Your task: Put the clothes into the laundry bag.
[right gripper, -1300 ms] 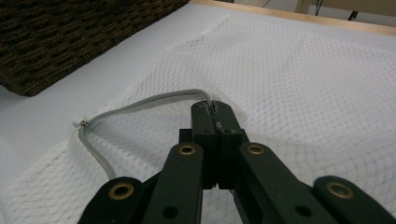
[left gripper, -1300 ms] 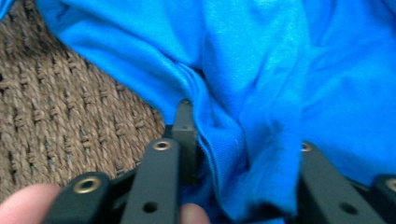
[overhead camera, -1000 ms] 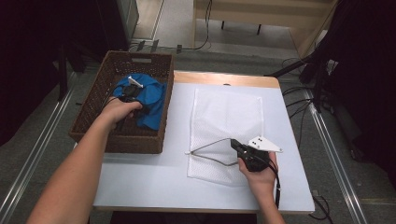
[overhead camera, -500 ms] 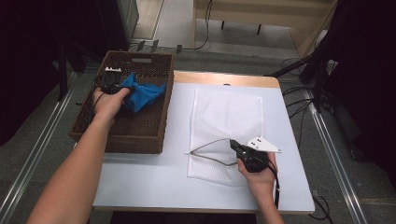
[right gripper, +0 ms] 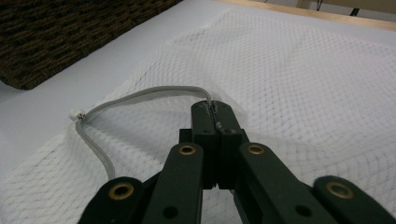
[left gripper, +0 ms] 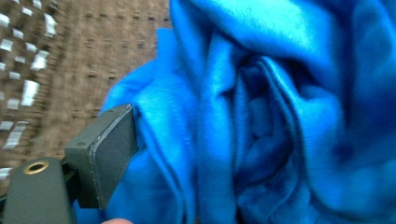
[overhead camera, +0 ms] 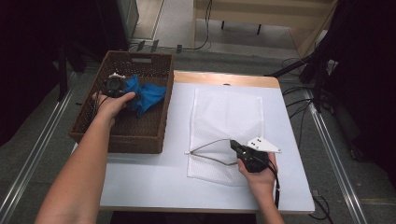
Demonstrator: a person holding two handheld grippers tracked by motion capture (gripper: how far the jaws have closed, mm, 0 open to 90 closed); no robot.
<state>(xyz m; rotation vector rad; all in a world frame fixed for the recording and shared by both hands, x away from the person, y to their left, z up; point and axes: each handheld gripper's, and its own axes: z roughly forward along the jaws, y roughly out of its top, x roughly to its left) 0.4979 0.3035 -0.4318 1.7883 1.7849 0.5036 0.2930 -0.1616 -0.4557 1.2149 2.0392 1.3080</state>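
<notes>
A blue cloth hangs bunched over the brown wicker basket at the table's left. My left gripper is shut on the cloth's left end and holds it above the basket floor. In the left gripper view the folded blue cloth wraps around one grey pad and hides the other jaw. A white mesh bag lies flat on the table. My right gripper is shut on the bag's grey rim at its near edge, so the mouth is lifted slightly open.
The white table has a wooden strip along its far edge. The basket wall stands to the left of the bag. Cables run over the floor on the right. A wooden bench stands beyond the table.
My left gripper has lifted the blue cloth out of the basket's middle and carried it toward the far left. The right gripper has held still on the bag's rim.
</notes>
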